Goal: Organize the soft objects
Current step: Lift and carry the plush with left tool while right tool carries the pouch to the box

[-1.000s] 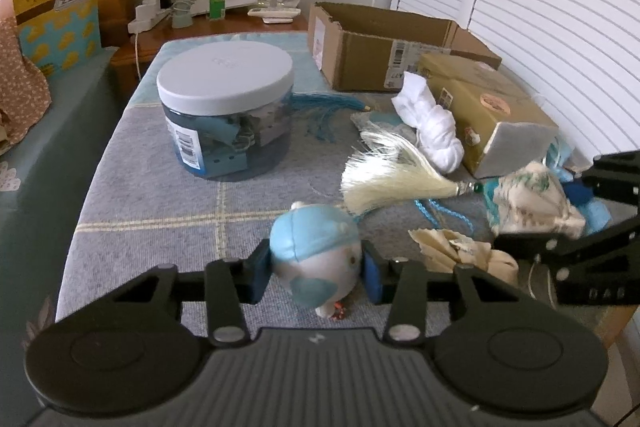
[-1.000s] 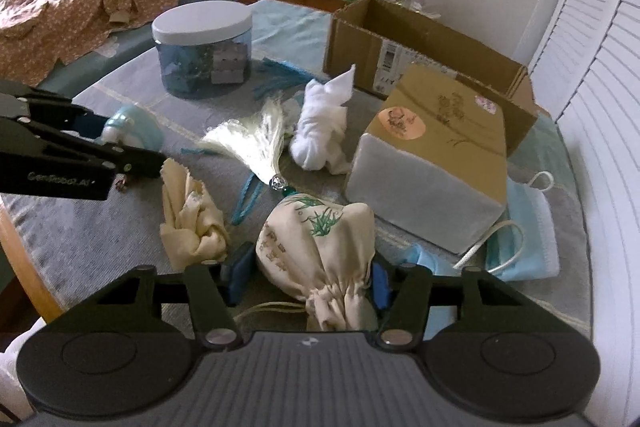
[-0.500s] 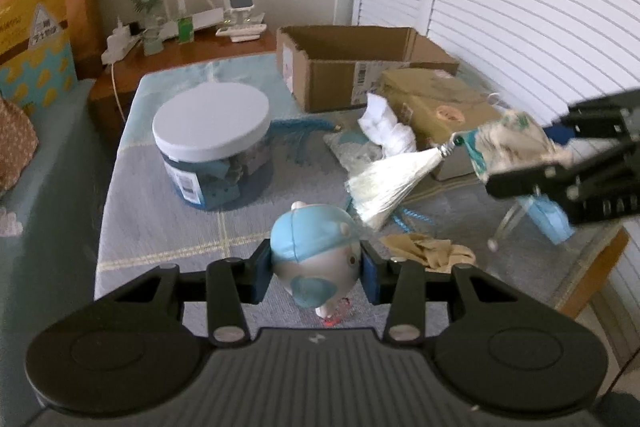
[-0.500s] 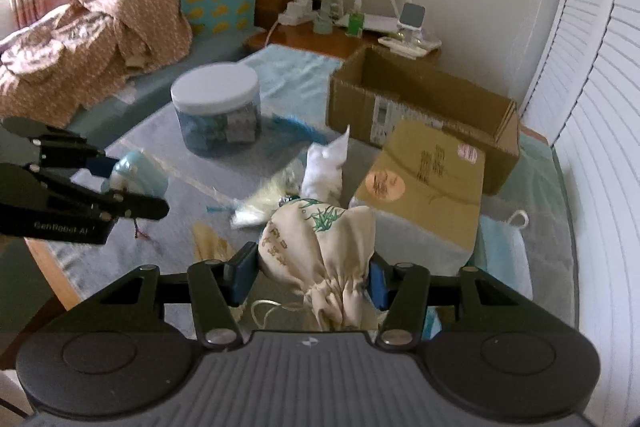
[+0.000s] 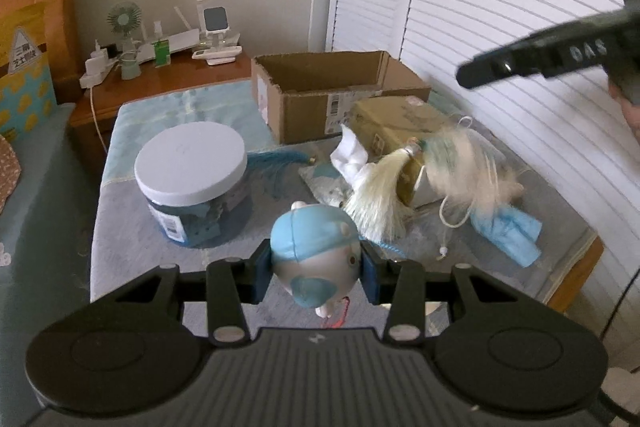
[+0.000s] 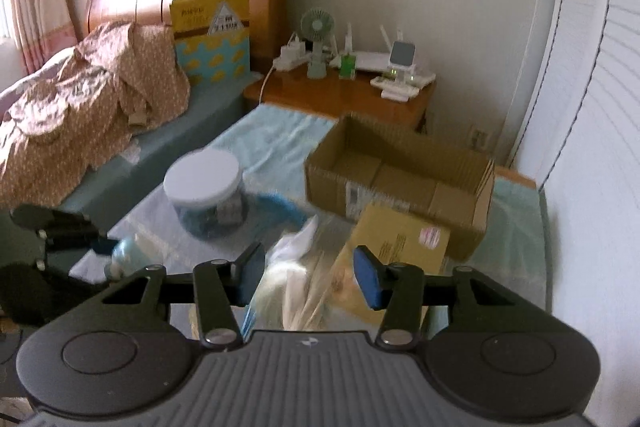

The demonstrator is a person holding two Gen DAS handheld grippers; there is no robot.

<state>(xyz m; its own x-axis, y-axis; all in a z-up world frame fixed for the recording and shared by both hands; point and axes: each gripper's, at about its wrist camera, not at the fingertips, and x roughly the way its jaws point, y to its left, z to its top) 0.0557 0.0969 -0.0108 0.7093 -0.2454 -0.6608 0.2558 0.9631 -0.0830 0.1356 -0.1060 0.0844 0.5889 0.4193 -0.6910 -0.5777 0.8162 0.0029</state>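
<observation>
My left gripper [image 5: 316,267] is shut on a small plush toy [image 5: 316,247] with a blue cap, held above the cloth-covered table [image 5: 132,227]. My right gripper [image 6: 308,281] is high over the table. Its jaws are closing and its blue pads touch nothing. Below it a cream drawstring pouch [image 5: 460,163] shows as a blur, with a pale tassel [image 5: 380,187] trailing from it. In the right wrist view that pouch [image 6: 296,291] is a pale smear under the pads. One right gripper finger [image 5: 520,65] crosses the upper right of the left wrist view.
An open cardboard box [image 5: 332,95] stands at the back with a closed brown box [image 5: 400,119] in front of it. A white-lidded jar [image 5: 190,163] is at the left. A white cloth [image 5: 352,155] and a blue face mask [image 5: 508,227] lie near the pouch.
The right gripper has risen and the pouch has left its jaws, now blurred near the closed box with the tassel. The left gripper has lifted the toy a little.
</observation>
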